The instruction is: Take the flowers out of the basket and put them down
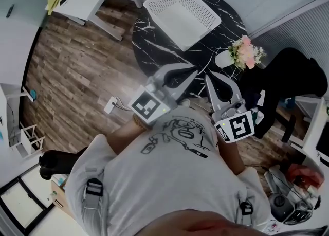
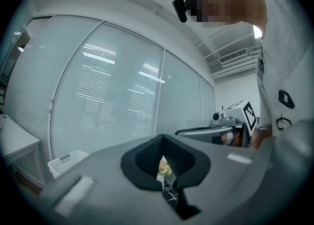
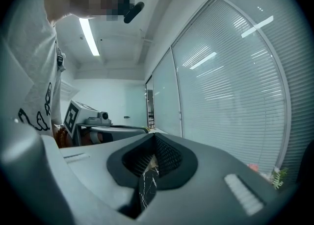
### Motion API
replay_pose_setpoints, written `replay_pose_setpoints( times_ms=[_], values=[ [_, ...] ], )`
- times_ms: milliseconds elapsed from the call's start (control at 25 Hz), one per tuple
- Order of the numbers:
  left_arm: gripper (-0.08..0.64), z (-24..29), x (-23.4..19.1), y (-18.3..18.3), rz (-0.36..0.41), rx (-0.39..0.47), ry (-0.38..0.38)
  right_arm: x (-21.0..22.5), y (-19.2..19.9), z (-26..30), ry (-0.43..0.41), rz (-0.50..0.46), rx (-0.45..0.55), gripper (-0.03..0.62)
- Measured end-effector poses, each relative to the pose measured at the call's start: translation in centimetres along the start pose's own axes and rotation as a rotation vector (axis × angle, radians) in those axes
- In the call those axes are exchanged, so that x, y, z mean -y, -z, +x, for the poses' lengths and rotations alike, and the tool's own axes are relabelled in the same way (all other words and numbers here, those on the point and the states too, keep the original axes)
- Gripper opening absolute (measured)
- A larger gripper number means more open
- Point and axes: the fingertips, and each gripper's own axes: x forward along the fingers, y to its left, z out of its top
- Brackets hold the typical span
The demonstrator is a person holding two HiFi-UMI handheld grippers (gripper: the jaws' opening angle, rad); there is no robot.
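Each gripper carries a cube with a black-and-white square marker, and the person's white T-shirt (image 1: 175, 168) bears a black line drawing across the chest.

The left gripper (image 1: 186, 72) is held close in front of the chest over the near edge of the round black marble table with white veins (image 1: 154, 44) and slants toward the right. The right gripper (image 1: 217, 79) is just beside it and points toward the far edge. Their tips are near each other, above the marble. In the left gripper view the jaws of the left gripper (image 2: 164, 171) are pressed together on nothing, with only a thin slit between them. The jaws of the right gripper (image 3: 149, 167) are pressed together the same way.

The bunch of pink and white flowers with green leaves (image 1: 245, 51) lies at the table's right edge. It is outside the white perforated plastic basket (image 1: 182, 15), which sits at the far edge.
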Motion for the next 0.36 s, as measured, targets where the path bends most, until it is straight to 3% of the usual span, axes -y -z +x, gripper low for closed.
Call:
replay_pose_setpoints(
  times_ms=[360],
  values=[
    [0.003,-0.79,-0.27,-0.28,0.004,0.002,-0.005,-0.62,-0.45,0.26,0.003,-0.002,0.006,0.006]
  ],
)
